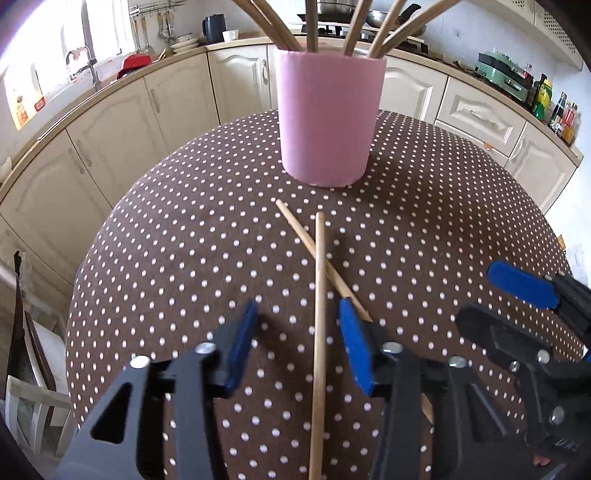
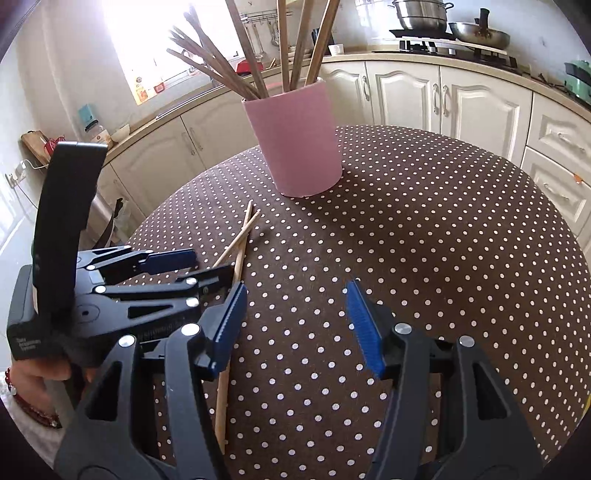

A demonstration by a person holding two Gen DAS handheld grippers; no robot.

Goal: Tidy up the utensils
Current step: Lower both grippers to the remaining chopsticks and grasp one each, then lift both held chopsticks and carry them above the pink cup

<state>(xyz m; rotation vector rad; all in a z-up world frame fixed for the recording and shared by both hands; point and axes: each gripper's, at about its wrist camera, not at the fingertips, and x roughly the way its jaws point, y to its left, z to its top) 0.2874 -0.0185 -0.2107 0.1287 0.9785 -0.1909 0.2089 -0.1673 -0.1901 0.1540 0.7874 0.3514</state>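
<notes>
A pink cup (image 1: 327,118) with several wooden chopsticks in it stands on the dotted tablecloth; it also shows in the right wrist view (image 2: 299,142). Two loose chopsticks lie crossed on the cloth in front of it. One chopstick (image 1: 319,295) runs between the jaws of my open left gripper (image 1: 297,332). The other chopstick (image 1: 314,247) passes under the right finger. My right gripper (image 2: 295,321) is open and empty over bare cloth to the right; it shows in the left wrist view (image 1: 517,295). The crossed chopsticks (image 2: 242,240) lie to its left, beside the left gripper (image 2: 184,266).
The round table (image 1: 184,258) has a brown cloth with white dots. Cream kitchen cabinets (image 1: 110,122) and a counter curve behind it. A chair (image 1: 26,332) stands at the table's left. A stove with pots (image 2: 443,29) is at the back.
</notes>
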